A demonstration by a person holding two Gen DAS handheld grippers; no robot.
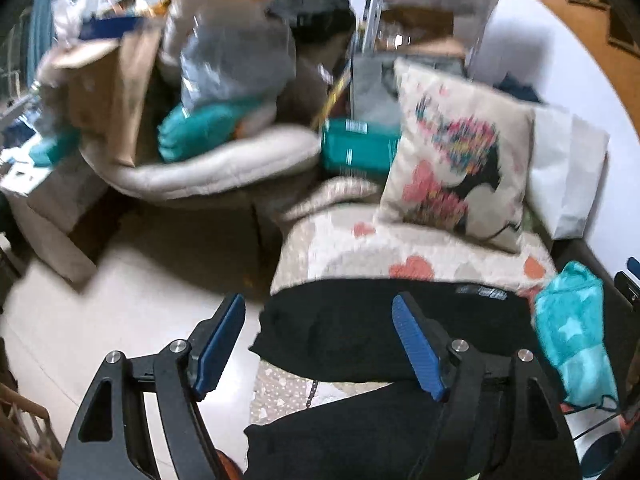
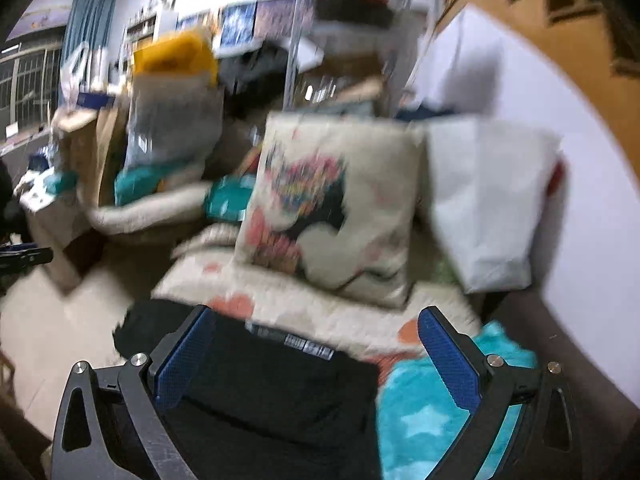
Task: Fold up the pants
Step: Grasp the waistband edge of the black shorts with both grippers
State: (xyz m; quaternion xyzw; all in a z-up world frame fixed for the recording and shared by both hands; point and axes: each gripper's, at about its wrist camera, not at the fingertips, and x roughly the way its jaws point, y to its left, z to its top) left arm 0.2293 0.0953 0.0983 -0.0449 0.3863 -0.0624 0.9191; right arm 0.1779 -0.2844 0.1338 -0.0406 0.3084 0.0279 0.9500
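Note:
Black pants [image 1: 352, 332] lie folded over on a cream blanket with orange hearts [image 1: 360, 248], a small label near their far edge. A second black layer [image 1: 340, 440] lies closer to me. My left gripper [image 1: 320, 344] hangs above the pants' left end with its blue pads [image 1: 220, 344] wide apart and nothing pinched. In the right wrist view the same pants [image 2: 260, 384] lie under my right gripper [image 2: 318, 356]. Its jaws are also open, with the left pad [image 2: 184, 360] over the black cloth and the right one over a teal throw. Both views are blurred.
A printed cushion [image 1: 456, 160] and a white bag [image 1: 568, 176] stand behind the pants. A teal star-patterned throw [image 2: 432, 412] lies to their right. Piled bags, a beige pad [image 1: 208, 168] and boxes crowd the left, above pale floor [image 1: 120, 300].

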